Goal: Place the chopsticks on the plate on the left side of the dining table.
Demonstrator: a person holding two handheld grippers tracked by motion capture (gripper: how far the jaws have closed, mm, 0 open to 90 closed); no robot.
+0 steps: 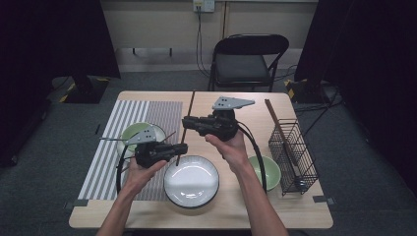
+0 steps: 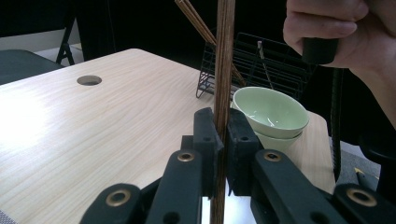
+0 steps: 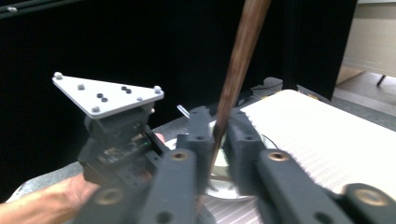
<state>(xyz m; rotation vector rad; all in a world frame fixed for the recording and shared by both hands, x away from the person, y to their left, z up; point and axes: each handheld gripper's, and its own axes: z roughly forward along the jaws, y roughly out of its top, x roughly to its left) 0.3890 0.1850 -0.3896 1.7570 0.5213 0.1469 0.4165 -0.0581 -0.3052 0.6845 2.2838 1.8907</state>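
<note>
Both grippers clamp one chopstick [image 1: 189, 115] above the table [image 1: 246, 206]; left gripper [image 2: 223, 144] grips its lower part, over the white plate [image 1: 192, 182]; right gripper [image 3: 218, 140] grips higher up; rack [image 1: 294, 157] at right.

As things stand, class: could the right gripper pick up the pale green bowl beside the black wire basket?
Probably not yet. The right gripper seems shut on a long dark wooden chopstick, which the left gripper also clamps. The pale green bowl sits uncovered beside the black wire basket.
</note>
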